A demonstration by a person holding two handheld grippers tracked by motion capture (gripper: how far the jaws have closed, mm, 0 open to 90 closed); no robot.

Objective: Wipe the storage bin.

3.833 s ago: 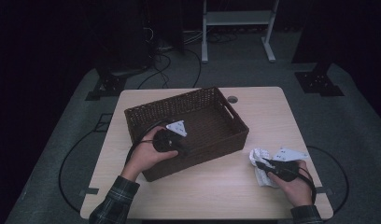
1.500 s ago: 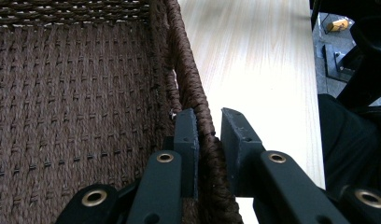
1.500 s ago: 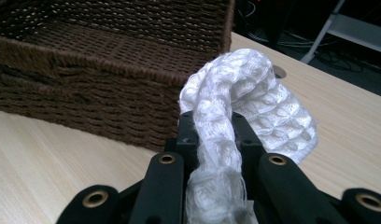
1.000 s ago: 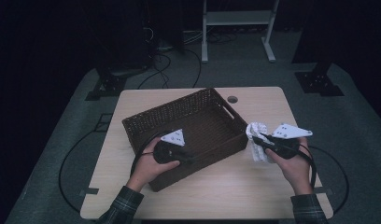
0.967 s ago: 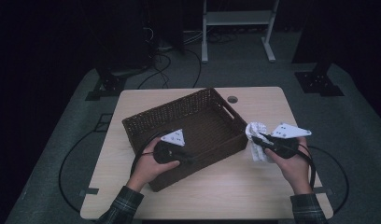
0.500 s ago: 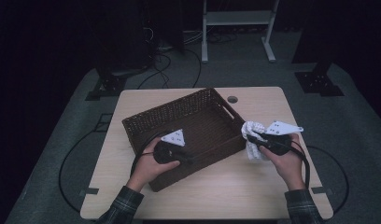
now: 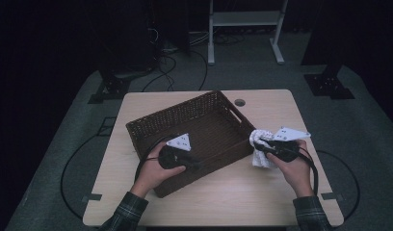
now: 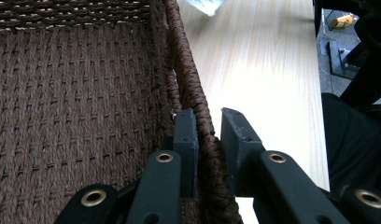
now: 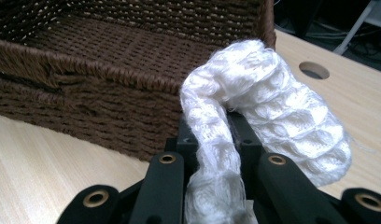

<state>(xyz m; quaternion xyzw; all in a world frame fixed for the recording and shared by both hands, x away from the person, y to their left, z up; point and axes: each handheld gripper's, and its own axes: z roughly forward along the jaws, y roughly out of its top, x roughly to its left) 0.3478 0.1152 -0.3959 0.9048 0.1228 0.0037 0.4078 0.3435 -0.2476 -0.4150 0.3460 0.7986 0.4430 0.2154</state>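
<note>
Between the black jaws of the right gripper (image 9: 212, 140) hangs a white cloth (image 9: 268, 107) knitted in a puffy honeycomb pattern. The basket (image 8: 86, 93), whose wall stands between the left gripper's (image 8: 209, 140) black jaws, is dark brown woven cord. Beside those jaws the table (image 8: 268, 70) is pale wood grain.

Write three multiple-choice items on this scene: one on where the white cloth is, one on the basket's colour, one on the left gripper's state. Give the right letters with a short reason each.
1. Where is the white cloth?
A. inside the basket
B. in the right gripper, beside the basket's wall
C. on the floor

2. What colour is the woven basket?
A. dark brown
B. white
C. green

3. How does the left gripper stand?
A. wide open above the table
B. shut on the cloth
C. shut on the basket's wall

Answers:
1 B: the right gripper pinches it outside the basket.
2 A: the weave is dark brown.
3 C: one jaw lies inside the wall, the other outside.
</note>
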